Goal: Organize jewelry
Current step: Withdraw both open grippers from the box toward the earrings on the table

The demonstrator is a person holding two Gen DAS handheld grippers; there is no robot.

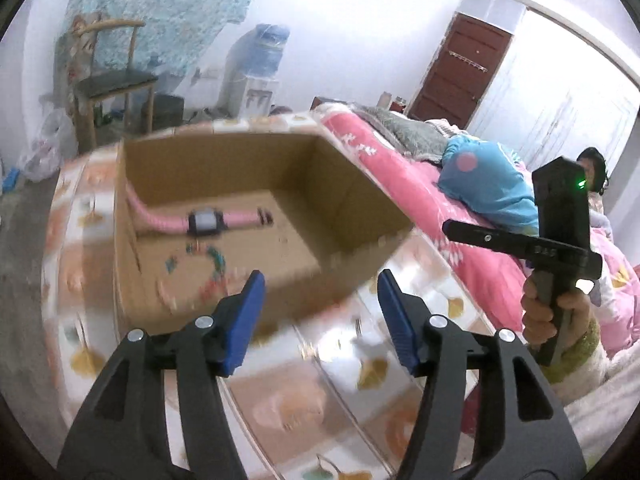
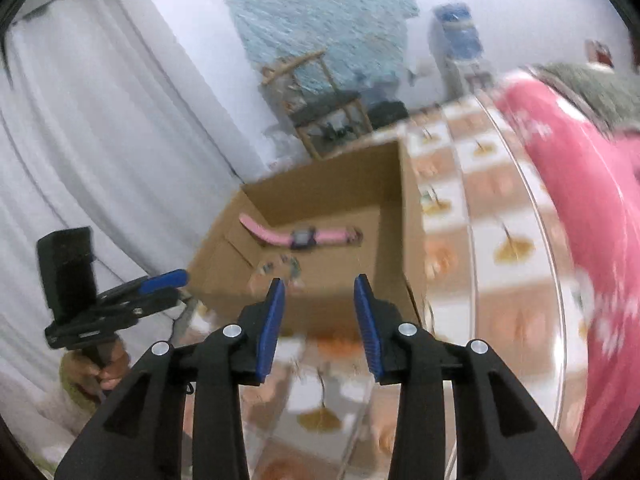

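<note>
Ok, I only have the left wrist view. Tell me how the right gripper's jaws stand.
Observer: The right gripper is open, with nothing between its pads. It points at the box.
Operator: Now say what lies off to the box's left.
Observer: A white curtain hangs there, past the left gripper.
Operator: Report the hand on that gripper.
Observer: The hand is wrapped round the handle under it, at the lower left of the right wrist view.
</note>
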